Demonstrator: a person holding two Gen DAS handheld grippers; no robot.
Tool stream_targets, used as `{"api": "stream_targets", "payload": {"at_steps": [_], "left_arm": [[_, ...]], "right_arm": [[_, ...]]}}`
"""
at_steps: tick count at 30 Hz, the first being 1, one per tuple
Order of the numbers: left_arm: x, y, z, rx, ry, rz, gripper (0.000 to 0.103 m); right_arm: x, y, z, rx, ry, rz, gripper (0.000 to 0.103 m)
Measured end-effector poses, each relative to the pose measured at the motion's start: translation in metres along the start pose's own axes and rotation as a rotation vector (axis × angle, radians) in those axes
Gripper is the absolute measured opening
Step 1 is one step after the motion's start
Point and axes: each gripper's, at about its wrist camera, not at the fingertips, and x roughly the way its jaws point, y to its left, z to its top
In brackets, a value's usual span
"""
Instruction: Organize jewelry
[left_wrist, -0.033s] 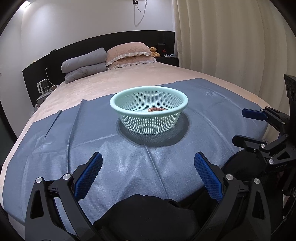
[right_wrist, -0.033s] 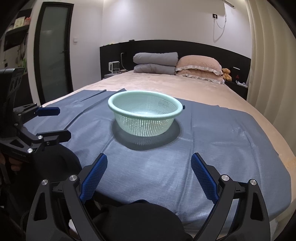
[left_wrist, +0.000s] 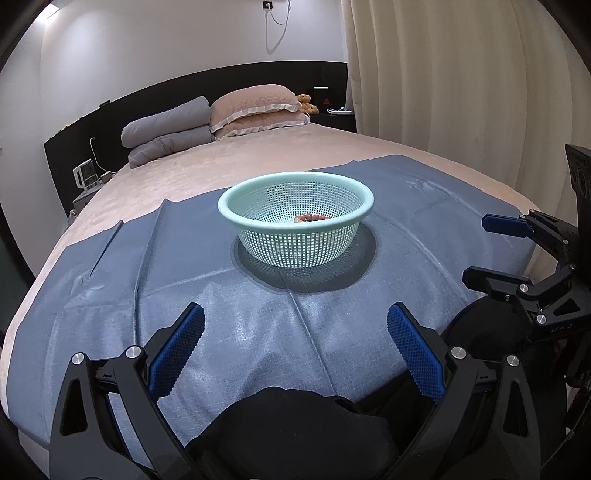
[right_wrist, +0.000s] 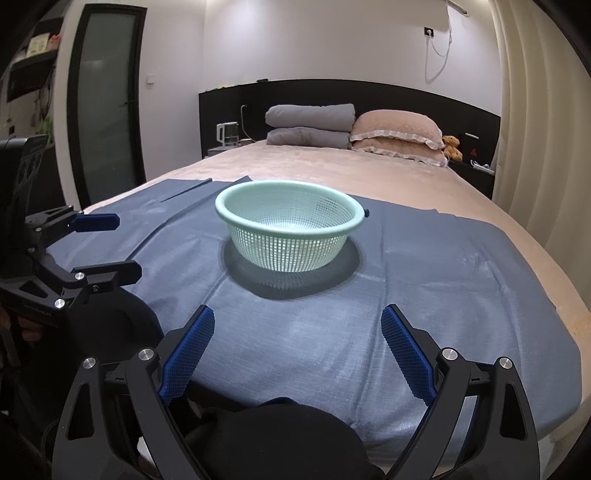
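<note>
Behind everything stands a black headboard (left_wrist: 240, 77) against a white wall, with folded grey pillows (left_wrist: 170, 129) and frilled pink pillows (left_wrist: 258, 110) at the head of a beige-covered bed (left_wrist: 258, 162). Seen from the left wrist, a blue-grey cloth (left_wrist: 184, 295) covers the foot of the bed, and a pale green perforated plastic basket (left_wrist: 295, 218) sits upright near the cloth's middle. Inside the basket, toward its right side, lies a reddish-brown beaded bracelet (left_wrist: 312, 218), only partly visible over the rim. The left gripper (left_wrist: 295, 332) hovers over the cloth's near edge with its blue-padded fingers spread wide apart and nothing between them. At the right edge of this view the right gripper (left_wrist: 487, 251) appears side-on, its fingers also parted.

From the right wrist, the same basket (right_wrist: 288, 225) stands on the cloth (right_wrist: 406, 295), with a small dark bit showing just past its right rim, too small to identify. The right gripper (right_wrist: 297, 330) is held over the near edge of the cloth, fingers wide and empty. The left gripper (right_wrist: 122, 243) shows at the left, parted and clear of the basket. A cream curtain (right_wrist: 535, 110) hangs to the right.
</note>
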Motion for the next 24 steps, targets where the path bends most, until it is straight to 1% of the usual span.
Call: {"api": "stream_targets", "payload": {"at_steps": [4, 18, 24], "left_arm": [[-0.0001, -0.0061, -0.0014, 0.026, -0.001, 0.006, 0.097], [0.0022, -0.0019, -0.0012, 0.005, 0.006, -0.009, 0.097], [0.0026, -0.0017, -0.0015, 0.005, 0.014, -0.027, 0.097]], "right_arm": [[-0.0005, 0.0027, 0.0013, -0.010, 0.002, -0.006, 0.087], [-0.0037, 0.0089, 0.0047, -0.029, 0.012, -0.021, 0.088], [-0.0046, 0.0096, 0.0056, -0.033, 0.017, -0.025, 0.088]]}}
